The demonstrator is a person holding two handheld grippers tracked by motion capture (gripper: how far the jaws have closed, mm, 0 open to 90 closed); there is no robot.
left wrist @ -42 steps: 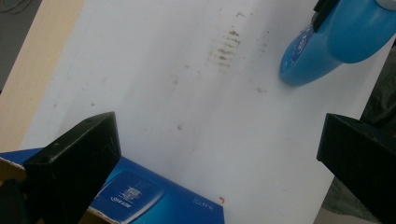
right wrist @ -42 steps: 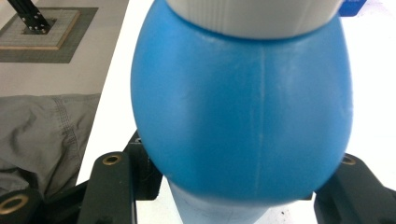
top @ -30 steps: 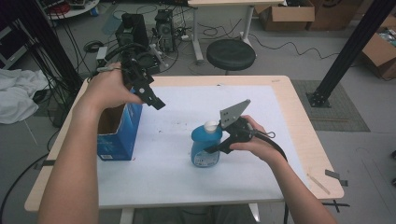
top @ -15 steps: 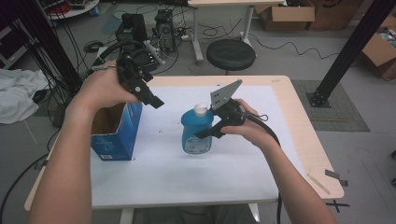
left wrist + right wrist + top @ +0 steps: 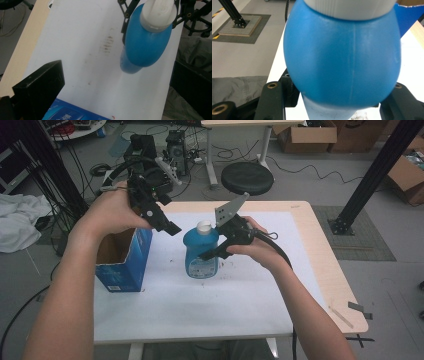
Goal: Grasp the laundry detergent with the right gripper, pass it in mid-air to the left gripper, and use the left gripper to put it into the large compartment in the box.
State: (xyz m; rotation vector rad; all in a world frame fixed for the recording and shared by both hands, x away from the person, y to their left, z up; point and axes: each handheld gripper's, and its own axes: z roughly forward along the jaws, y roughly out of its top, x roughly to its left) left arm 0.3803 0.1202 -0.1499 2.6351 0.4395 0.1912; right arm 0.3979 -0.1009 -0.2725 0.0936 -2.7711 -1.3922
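Observation:
A blue bottle (image 5: 200,254) with a white cap is held near the middle of the white mat (image 5: 240,295), leaning slightly. My right gripper (image 5: 214,252) is shut on its body from the right. In the right gripper view the bottle (image 5: 342,57) bulges between the two jaws of my right gripper (image 5: 337,106). An open-topped blue box (image 5: 122,265) stands at the mat's left edge. My left gripper (image 5: 167,226) hovers over the box's right rim, open and holding nothing. From the left gripper (image 5: 115,95) I look down on the bottle (image 5: 147,42) and a box corner (image 5: 72,113).
The wooden table's edge (image 5: 335,270) frames the mat. Behind the table stand a black stool (image 5: 247,177), computer gear with cables (image 5: 150,155) and a white desk leg. A black frame post (image 5: 372,175) rises at the right. White cloth (image 5: 17,225) lies on the floor at left.
My right gripper has carried the bottle leftward and a little away, closer to the box. My left gripper has shifted slightly right, staying above the box.

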